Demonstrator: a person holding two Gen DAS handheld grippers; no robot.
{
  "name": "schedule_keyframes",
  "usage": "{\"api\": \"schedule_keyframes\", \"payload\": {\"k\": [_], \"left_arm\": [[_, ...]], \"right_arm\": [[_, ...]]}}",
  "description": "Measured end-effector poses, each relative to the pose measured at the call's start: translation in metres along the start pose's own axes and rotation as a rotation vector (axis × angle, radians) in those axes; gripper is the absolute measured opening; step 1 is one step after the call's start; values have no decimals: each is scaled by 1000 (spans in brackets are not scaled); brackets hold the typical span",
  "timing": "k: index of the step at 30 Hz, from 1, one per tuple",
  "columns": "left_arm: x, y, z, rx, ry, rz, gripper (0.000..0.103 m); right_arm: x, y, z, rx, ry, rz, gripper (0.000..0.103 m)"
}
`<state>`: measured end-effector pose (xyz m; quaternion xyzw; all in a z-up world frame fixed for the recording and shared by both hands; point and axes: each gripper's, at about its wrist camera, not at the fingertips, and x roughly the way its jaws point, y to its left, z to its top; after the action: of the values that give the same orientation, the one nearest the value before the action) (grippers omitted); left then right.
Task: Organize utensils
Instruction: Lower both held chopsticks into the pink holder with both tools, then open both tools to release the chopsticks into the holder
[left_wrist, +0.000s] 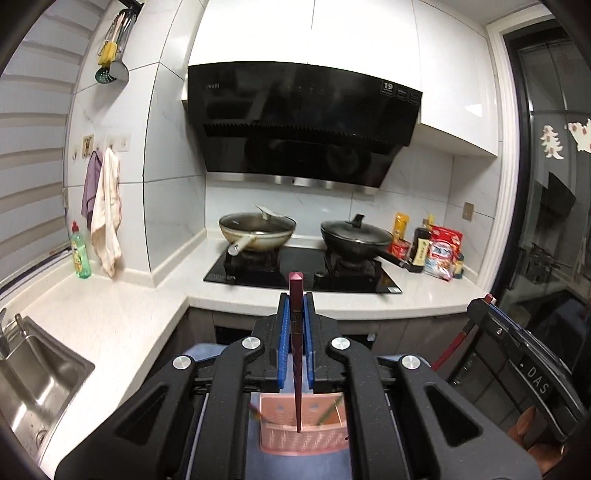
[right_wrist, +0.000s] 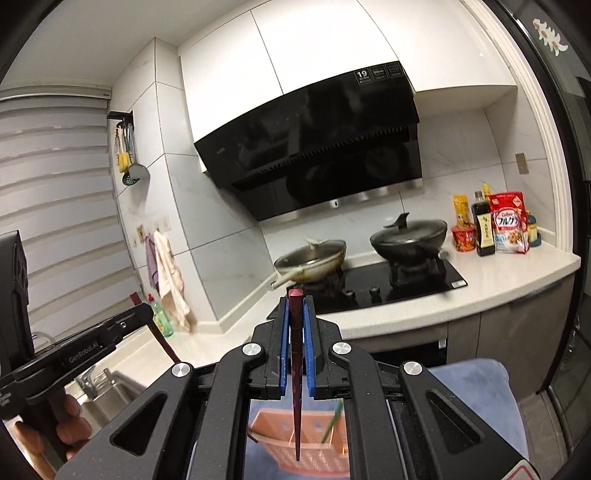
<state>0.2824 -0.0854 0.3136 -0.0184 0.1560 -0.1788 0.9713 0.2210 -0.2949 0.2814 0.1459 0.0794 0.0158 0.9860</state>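
Left tool clamped on a dark red chopstick; right tool clamped on its twin. Each held mid-shaft, tip hanging over the pink basket below, likely so both drop in upright, one per hand

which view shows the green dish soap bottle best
The left wrist view: the dish soap bottle stands whole and unblocked on the counter beside the hanging towels. In the right wrist view the bottle is smaller, its left side partly hidden behind the other claw's body.
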Motion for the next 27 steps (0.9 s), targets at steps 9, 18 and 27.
{"api": "schedule_keyframes", "payload": {"k": [9, 18, 27], "left_arm": [[52, 13, -17, -24, 39, 23, 7], [87, 27, -57, -37, 146, 42, 7], [87, 25, -64, -23, 161, 53, 32]], "right_arm": [[61, -11, -23, 14, 46, -35, 7], [92, -24, -63, 17, 144, -73, 7], [89, -27, -67, 24, 153, -75, 18]]}}
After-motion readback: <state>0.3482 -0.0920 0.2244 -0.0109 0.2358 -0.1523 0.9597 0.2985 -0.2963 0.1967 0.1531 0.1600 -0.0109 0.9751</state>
